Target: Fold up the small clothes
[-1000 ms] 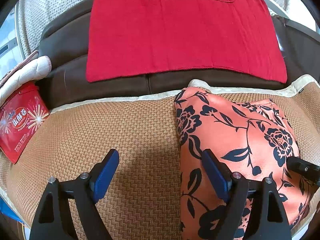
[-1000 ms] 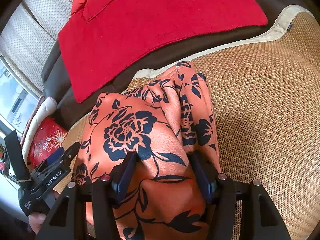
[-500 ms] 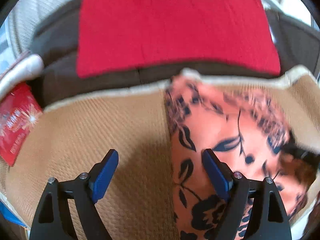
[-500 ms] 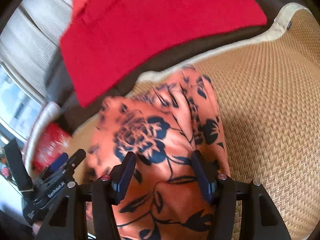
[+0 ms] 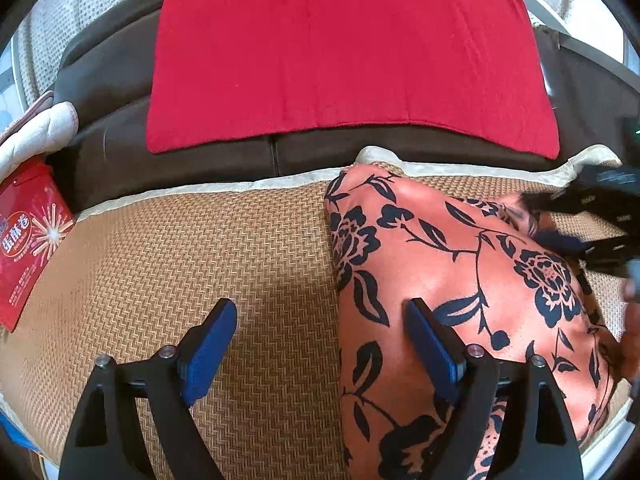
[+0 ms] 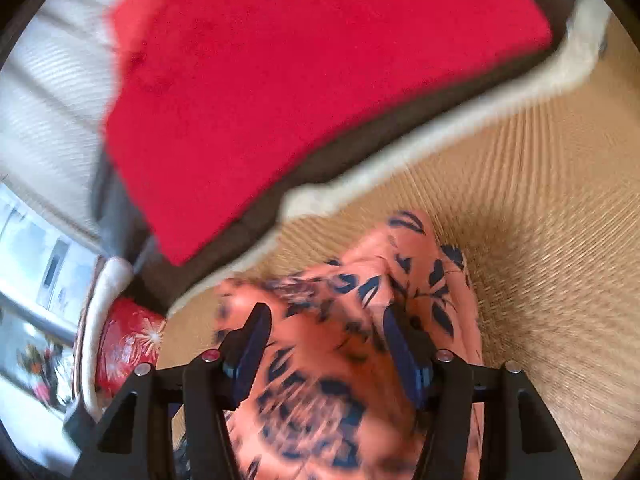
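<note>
A: How far along is the folding?

B: Partway, I'd judge. The floral garment (image 5: 460,280) already lies as a doubled slab with one clean straight edge on its left side, on the woven mat (image 5: 200,260), just in front of the mat's pale border. It is still puffy and long, so at least one more fold looks to be left.

A: Which way does it run?

B: Its long axis goes from the mat's pale border down toward the cameras — one narrow end touches that border, the other passes under the grippers. A rumpled lobe sticks out on the side away from the red snack box (image 5: 28,236).

A: And the grippers?

B: The left gripper (image 5: 324,344) is spread wide and grasps nothing; one pad is above bare mat, the other above the garment's straight edge. The right gripper (image 6: 328,352) straddles a raised bunch of the fabric, which fills the gap between its pads — that view is blurred, so I cannot tell whether it is clenched on the cloth.

A: Anything else near the mat?

B: The red towel (image 5: 348,60) lies beyond the border, on the dark sofa back.
</note>
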A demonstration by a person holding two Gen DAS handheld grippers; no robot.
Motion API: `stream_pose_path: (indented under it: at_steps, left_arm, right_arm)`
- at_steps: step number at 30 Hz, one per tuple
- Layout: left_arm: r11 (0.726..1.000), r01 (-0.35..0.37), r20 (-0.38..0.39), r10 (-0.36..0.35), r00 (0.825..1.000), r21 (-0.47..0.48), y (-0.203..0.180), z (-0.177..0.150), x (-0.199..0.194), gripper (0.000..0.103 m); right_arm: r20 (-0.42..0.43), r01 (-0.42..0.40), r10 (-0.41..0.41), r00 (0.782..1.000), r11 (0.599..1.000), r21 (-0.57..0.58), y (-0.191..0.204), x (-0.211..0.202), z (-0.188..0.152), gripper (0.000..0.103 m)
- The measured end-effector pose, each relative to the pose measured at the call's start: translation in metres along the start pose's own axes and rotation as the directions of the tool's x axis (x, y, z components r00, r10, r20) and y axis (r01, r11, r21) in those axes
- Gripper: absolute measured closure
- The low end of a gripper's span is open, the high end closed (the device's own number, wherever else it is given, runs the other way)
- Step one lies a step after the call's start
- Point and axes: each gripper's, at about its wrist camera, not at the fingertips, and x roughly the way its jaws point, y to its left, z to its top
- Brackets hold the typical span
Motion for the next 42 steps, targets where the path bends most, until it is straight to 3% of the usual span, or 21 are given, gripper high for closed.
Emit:
stream_pose_path:
  at_steps: [3,6,9,12,15,18,24,28,33,37,42]
  left_arm:
    - [1.000,-0.005,0.006,0.005,1.000,0.016,-0.003,0.000,0.003,0.017]
    - [1.000,-0.002,0.011,0.002,1.000,0.028,-0.003,0.000,0.003,0.017]
    - [1.000,0.006,0.011,-0.006,1.000,0.028,-0.002,0.000,0.003,0.017]
    - [1.000,0.006,0.011,-0.006,1.000,0.028,0.000,-0.001,0.002,0.017]
    - [1.000,0.004,0.012,-0.004,1.000,0.029,0.001,-0.001,0.002,0.017]
    - [0.999,-0.002,0.010,0.001,1.000,0.033,0.003,-0.001,0.002,0.017]
    - [0.999,-0.004,0.017,0.003,1.000,0.033,0.004,-0.003,-0.002,0.017]
    - [0.999,-0.004,0.023,0.004,1.000,0.032,0.004,-0.003,-0.005,0.017]
    - [1.000,0.004,0.031,-0.004,1.000,0.025,0.004,-0.005,-0.010,0.017]
    - [1.000,0.021,0.043,-0.022,0.999,0.022,0.005,-0.005,-0.017,0.017]
    - [0.998,0.047,0.054,-0.048,0.997,0.029,0.003,-0.004,-0.023,0.017]
  right_arm:
    - [-0.029,0.013,-0.012,1.000,0.998,0.056,-0.012,0.015,0.004,0.054]
    - [0.003,0.006,-0.006,1.000,1.000,0.020,0.004,-0.001,0.005,0.053]
    - [0.028,-0.134,0.136,0.990,0.990,-0.042,0.033,-0.010,0.009,0.053]
    - [-0.053,-0.206,0.200,0.978,0.968,-0.141,0.072,0.011,0.011,0.053]
    - [-0.155,-0.173,0.149,0.977,0.973,-0.152,0.084,0.049,0.007,0.053]
    - [-0.266,-0.120,0.088,0.960,0.987,-0.106,0.070,0.093,0.005,0.052]
    - [-0.196,-0.112,0.084,0.977,0.984,-0.136,0.070,0.044,-0.004,0.048]
    - [-0.087,-0.121,0.110,0.990,0.983,-0.136,0.059,0.002,-0.008,0.039]
    - [0.051,-0.070,0.077,0.996,0.990,-0.124,0.033,-0.056,-0.027,0.031]
    - [0.075,-0.101,0.104,0.992,0.994,-0.039,-0.003,-0.074,-0.039,0.027]
    - [0.015,-0.127,0.127,0.992,0.992,0.015,-0.034,-0.064,-0.045,0.027]
